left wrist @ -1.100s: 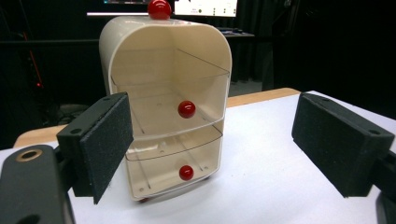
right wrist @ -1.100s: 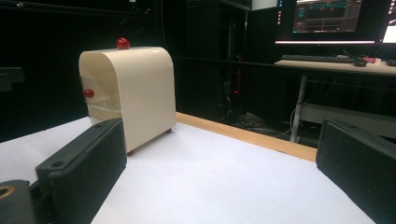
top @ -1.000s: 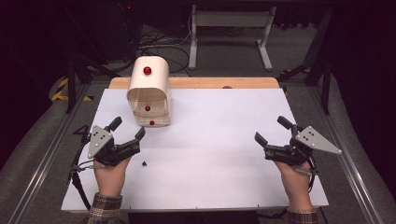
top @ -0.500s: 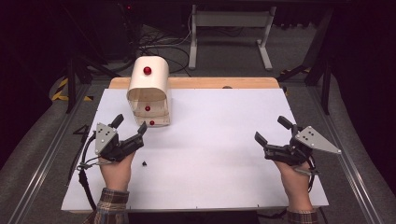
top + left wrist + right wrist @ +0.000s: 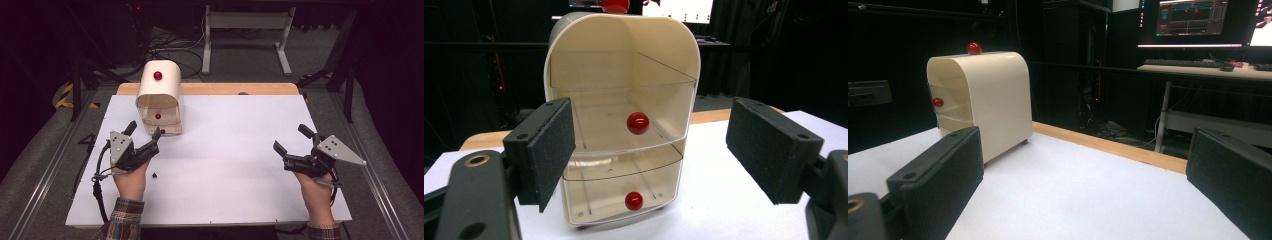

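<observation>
Cream drawer cabinet stands toward 11 o'clock on the white sheet, its open front turned to the person, probably so that the two clear drawers can be reached straight on. Each drawer carries a red knob, the upper knob and the lower knob, and a third red ball sits on the rounded top. The left gripper, just off the cabinet's 6 o'clock side, points at that front; its jaws have just been closing a little yet stand apart with nothing between them, and in the left gripper view they frame the drawers, which suggests a knob is the aim. The right gripper rests well apart at about 4 o'clock on the sheet, jaws spread and empty, seemingly parked. A small dark speck lies on the sheet near the left hand. The sheet covers a wooden board whose far edge shows. Beyond it the room is dark, with a grey frame, cables on the floor, and lit monitors on a desk.
</observation>
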`<state>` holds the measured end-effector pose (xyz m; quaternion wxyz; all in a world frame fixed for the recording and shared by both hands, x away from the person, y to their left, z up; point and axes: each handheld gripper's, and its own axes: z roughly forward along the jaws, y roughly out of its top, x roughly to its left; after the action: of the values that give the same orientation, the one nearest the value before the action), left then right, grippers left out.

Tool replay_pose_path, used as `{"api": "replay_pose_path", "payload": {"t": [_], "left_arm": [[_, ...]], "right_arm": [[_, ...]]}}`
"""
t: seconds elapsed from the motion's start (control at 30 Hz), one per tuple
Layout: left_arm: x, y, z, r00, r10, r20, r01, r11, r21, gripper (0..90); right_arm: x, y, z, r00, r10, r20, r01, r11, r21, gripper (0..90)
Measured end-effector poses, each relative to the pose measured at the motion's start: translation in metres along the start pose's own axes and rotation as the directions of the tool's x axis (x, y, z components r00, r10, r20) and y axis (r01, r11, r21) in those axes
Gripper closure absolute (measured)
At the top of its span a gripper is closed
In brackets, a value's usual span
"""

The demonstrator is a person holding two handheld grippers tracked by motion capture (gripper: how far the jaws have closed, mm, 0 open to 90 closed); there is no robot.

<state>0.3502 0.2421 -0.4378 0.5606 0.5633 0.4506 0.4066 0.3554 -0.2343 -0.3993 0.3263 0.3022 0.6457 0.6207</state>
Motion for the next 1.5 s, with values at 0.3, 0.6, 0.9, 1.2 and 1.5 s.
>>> {"api": "replay_pose_path", "payload": {"t": [0.3, 0.6, 0.9, 1.2, 1.5], "left_arm": [[-0.004, -0.002, 0.005, 0.9992, 0.01, -0.038, -0.011, 0.9998, -0.014, 22.4], [-0.009, -0.005, 0.01, 0.9977, 0.013, -0.067, -0.014, 0.9996, -0.026, 26.2], [-0.011, -0.007, 0.015, 0.9974, 0.001, -0.072, -0.002, 0.9999, -0.015, 26.1], [-0.012, -0.009, 0.022, 0.9962, -0.003, -0.088, 0.003, 1.0, -0.005, 25.4], [-0.013, -0.011, 0.029, 0.9931, -0.01, -0.117, 0.011, 0.9999, 0.008, 26.1]], "right_arm": [[0.001, 0.0, 0.001, 1.0, 0.001, -0.004, 0.0, 1.0, 0.003, 2.6], [0.001, 0.0, 0.0, 1.0, -0.002, -0.003, 0.002, 1.0, 0.001, 2.7], [0.001, 0.001, 0.001, 1.0, 0.0, -0.007, 0.0, 1.0, 0.001, 2.7], [0.001, 0.001, 0.0, 1.0, 0.001, -0.004, -0.001, 1.0, 0.0, 2.7], [0.001, 0.002, -0.001, 1.0, 0.004, -0.003, -0.004, 1.0, -0.002, 2.8]]}}
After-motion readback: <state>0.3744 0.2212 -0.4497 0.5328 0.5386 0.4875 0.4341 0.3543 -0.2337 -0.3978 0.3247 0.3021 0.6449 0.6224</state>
